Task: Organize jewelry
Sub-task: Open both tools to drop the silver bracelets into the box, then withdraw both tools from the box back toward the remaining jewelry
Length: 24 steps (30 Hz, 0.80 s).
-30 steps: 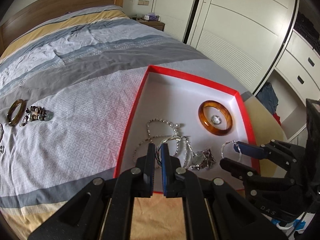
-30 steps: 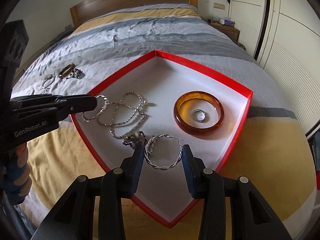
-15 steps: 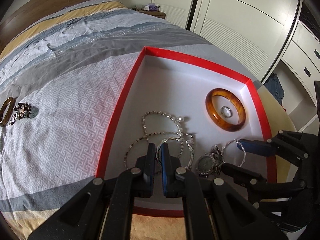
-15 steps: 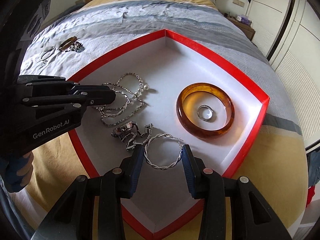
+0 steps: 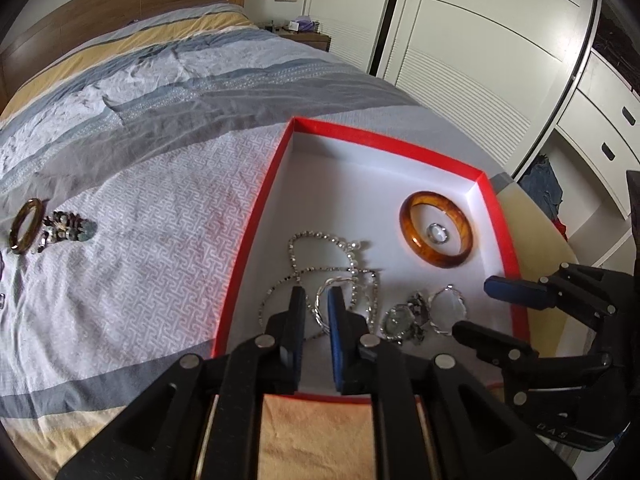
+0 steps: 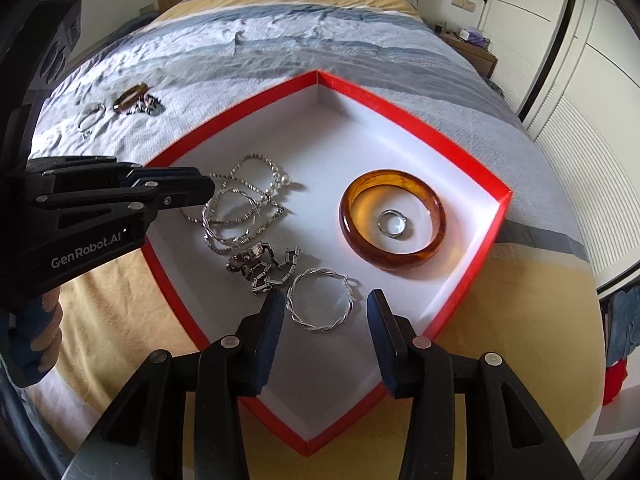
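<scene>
Jewelry fills the red box (image 6: pixel 472 268): amber bangle (image 6: pixel 392 218) around a ring (image 6: pixel 393 222); both hand-held grippers slightly spread.

Bright, even daylight; soft short shadows under jewelry. Red box rim (image 6: pixel 404 114) slightly glowing, oversaturated. Strong fisheye bending, dark vignette at corners. Focus sharp, no motion blur.

Hiding part of the silver hoop (image 5: pixel 335 307) behind the left gripper (image 5: pixel 316 307) fingers. Running off the left edge: small silver piece (image 5: pixel 2 301), too tiny for telling.
</scene>
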### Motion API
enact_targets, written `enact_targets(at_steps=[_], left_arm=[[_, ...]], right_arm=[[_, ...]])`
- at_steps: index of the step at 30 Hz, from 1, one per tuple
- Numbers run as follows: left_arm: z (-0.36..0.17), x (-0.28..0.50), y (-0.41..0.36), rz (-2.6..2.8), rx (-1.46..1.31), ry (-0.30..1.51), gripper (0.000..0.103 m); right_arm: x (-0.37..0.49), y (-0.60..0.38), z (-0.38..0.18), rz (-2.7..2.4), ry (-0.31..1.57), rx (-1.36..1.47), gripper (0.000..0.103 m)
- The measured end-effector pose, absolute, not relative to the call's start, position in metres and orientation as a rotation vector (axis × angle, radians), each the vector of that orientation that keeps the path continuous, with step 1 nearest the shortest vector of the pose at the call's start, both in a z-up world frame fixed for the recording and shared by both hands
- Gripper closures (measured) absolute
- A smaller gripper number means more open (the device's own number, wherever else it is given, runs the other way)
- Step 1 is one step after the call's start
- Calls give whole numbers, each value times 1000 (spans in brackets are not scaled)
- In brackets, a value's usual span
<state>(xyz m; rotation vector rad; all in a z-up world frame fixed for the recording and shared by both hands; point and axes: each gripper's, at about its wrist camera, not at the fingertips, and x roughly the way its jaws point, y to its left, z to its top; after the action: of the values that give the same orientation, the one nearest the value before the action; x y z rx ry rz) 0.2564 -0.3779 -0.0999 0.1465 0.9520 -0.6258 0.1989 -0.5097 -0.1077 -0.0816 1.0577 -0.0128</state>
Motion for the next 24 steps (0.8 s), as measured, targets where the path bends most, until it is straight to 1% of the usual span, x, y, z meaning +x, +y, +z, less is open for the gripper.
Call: enact_targets(at_steps=[3, 10, 13, 20, 24], left_arm=[[-81, 245, -368, -621, 137, 928, 90], [-30, 201, -326, -570, 126, 836, 80], [-10, 181, -303, -543, 123, 803, 73], [25, 132, -251, -502, 109, 746, 71], [36, 108, -224, -488, 95, 734, 70]], right_arm=[[189, -508, -93, -24, 1026, -43, 60], [160, -481, -60, -21, 973, 18, 58], [146, -466, -46, -14, 955, 46, 57], [108, -428, -16, -11, 914, 78, 57], [88, -408, -3, -19, 902, 81, 57]])
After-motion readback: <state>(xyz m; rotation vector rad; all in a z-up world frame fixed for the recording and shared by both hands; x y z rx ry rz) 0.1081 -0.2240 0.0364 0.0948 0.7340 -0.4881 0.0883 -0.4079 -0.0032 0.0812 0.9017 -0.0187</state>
